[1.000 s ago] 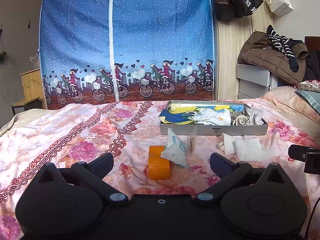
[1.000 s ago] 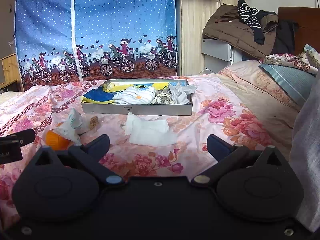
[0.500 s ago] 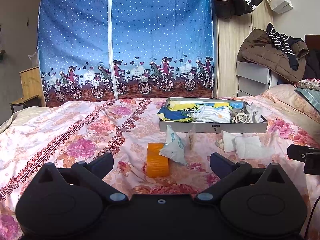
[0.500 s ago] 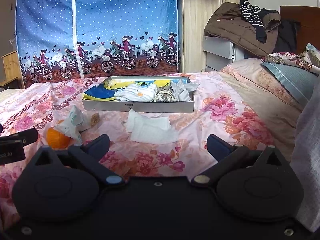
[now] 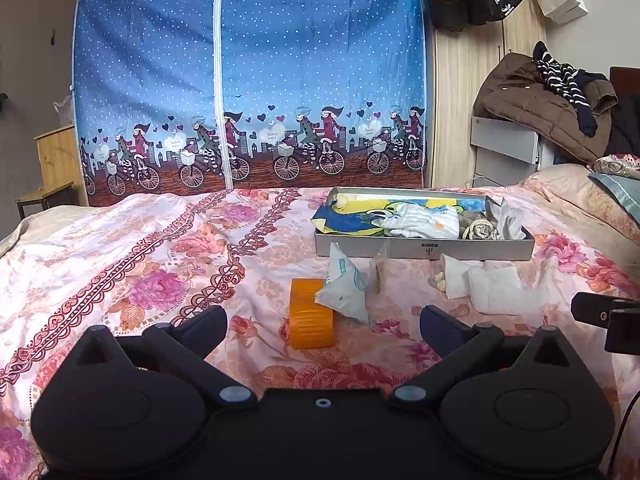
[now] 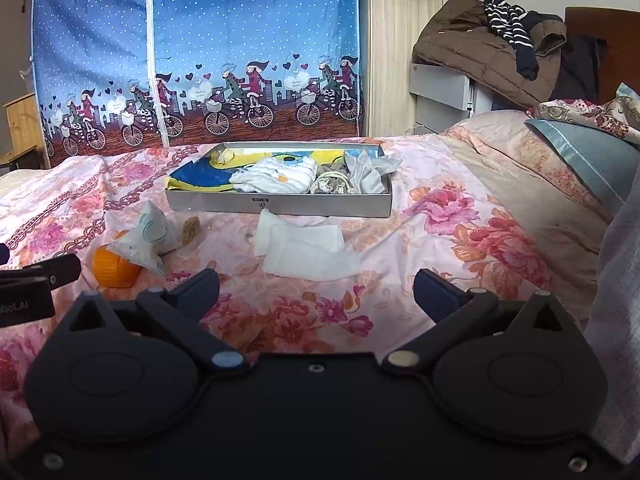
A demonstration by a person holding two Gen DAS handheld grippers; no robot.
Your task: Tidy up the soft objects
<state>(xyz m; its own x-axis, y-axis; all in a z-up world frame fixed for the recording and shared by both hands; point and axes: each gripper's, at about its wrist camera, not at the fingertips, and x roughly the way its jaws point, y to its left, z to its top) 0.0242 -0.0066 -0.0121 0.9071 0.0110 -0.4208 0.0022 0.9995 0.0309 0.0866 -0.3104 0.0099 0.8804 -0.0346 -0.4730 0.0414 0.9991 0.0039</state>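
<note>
- Both your grippers stand wide apart and hold nothing: left gripper [image 5: 323,326], right gripper [image 6: 316,290], low over the floral bedspread [image 5: 132,256].
- Your white cloth [image 6: 306,250] lies just before the grey tray [image 6: 280,205].
- Your orange block [image 5: 310,316] touches the pale pouch [image 5: 344,290], left of the cloth.
- Folded fabrics already fill the tray.

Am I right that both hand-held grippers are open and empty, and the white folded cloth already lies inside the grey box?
Not quite. The white folded cloth lies on the bedspread in front of the grey box, not inside it, as the right wrist view shows. The rest holds: the left hand-held gripper and the right hand-held gripper are both open and empty.
</note>
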